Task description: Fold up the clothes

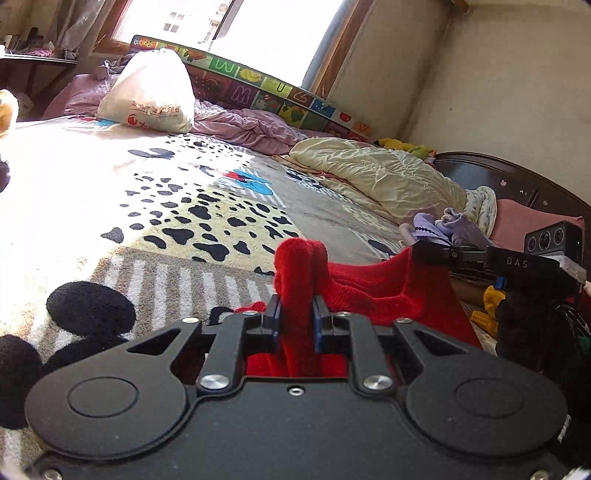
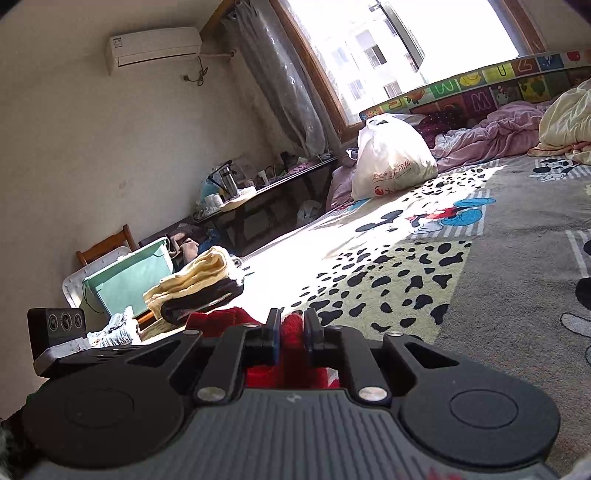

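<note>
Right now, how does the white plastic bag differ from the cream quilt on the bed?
The white plastic bag stands upright, full and knotted at the top, while the cream quilt lies low and crumpled. The bag carries red printing; the quilt is plain. The bag sits in direct sun by the window, the quilt nearer the dark headboard. Both rest on the cartoon-print blanket.

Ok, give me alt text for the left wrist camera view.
The left gripper pinches a bunched fold of a red knitted garment above a bed with a cartoon-print blanket. The right gripper holds the garment's far edge, with a sunlit window behind.
</note>
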`<state>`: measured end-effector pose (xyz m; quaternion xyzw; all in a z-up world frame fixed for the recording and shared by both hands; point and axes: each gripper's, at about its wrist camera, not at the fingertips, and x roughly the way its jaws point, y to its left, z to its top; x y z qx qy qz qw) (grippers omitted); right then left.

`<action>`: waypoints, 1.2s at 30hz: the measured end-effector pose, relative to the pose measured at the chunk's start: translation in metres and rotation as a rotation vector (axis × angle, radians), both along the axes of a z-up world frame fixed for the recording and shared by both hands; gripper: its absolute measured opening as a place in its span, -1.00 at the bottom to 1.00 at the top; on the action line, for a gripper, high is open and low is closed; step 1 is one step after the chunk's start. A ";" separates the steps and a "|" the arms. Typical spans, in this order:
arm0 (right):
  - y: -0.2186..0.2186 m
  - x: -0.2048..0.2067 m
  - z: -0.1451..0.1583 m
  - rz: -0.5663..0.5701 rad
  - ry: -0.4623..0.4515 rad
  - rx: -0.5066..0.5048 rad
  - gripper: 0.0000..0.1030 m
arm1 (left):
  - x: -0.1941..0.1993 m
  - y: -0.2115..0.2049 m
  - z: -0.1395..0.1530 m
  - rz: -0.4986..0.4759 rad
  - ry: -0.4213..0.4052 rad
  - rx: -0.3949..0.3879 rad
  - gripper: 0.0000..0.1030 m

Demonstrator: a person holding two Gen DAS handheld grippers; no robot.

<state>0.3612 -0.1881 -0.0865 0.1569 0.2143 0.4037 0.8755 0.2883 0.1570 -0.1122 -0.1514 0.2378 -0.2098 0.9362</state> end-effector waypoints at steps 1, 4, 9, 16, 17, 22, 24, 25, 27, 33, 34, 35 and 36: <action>0.002 0.006 -0.004 0.004 0.008 -0.002 -0.72 | 0.003 -0.001 -0.002 0.004 0.014 0.008 -0.72; 0.007 0.020 -0.016 0.010 0.035 -0.007 -0.73 | 0.009 -0.002 -0.004 0.015 0.043 0.017 -0.72; 0.013 0.036 -0.035 -0.007 0.086 -0.028 -0.74 | 0.018 -0.013 -0.012 0.042 0.059 0.097 -0.69; 0.003 0.039 -0.040 -0.103 0.131 -0.039 -0.27 | 0.005 -0.010 0.002 0.155 -0.090 0.201 -0.06; 0.001 0.033 -0.034 -0.115 0.102 -0.049 -0.21 | -0.001 -0.006 0.006 0.124 -0.116 0.166 -0.06; -0.003 -0.021 -0.010 -0.066 -0.069 -0.151 -0.21 | -0.030 -0.017 0.013 -0.105 -0.204 0.188 -0.06; 0.006 -0.051 -0.009 -0.009 -0.126 -0.231 -0.21 | -0.037 -0.025 0.009 -0.174 -0.204 0.232 -0.06; 0.013 -0.067 -0.010 0.018 -0.160 -0.270 -0.21 | -0.036 -0.030 0.004 -0.196 -0.184 0.265 -0.06; 0.024 -0.089 -0.017 0.043 -0.194 -0.322 -0.22 | -0.029 -0.045 -0.015 -0.216 -0.104 0.422 -0.04; 0.038 -0.067 -0.041 0.101 -0.042 -0.408 -0.18 | -0.025 -0.030 -0.011 -0.195 -0.180 0.356 -0.04; 0.036 -0.063 -0.036 0.096 -0.053 -0.392 -0.19 | -0.022 -0.023 -0.008 -0.156 -0.200 0.301 -0.04; 0.033 -0.061 -0.030 0.082 -0.087 -0.380 -0.19 | -0.017 -0.017 -0.005 -0.124 -0.206 0.246 -0.04; 0.031 -0.058 -0.024 0.069 -0.120 -0.367 -0.18 | -0.012 -0.015 -0.004 -0.100 -0.213 0.212 -0.05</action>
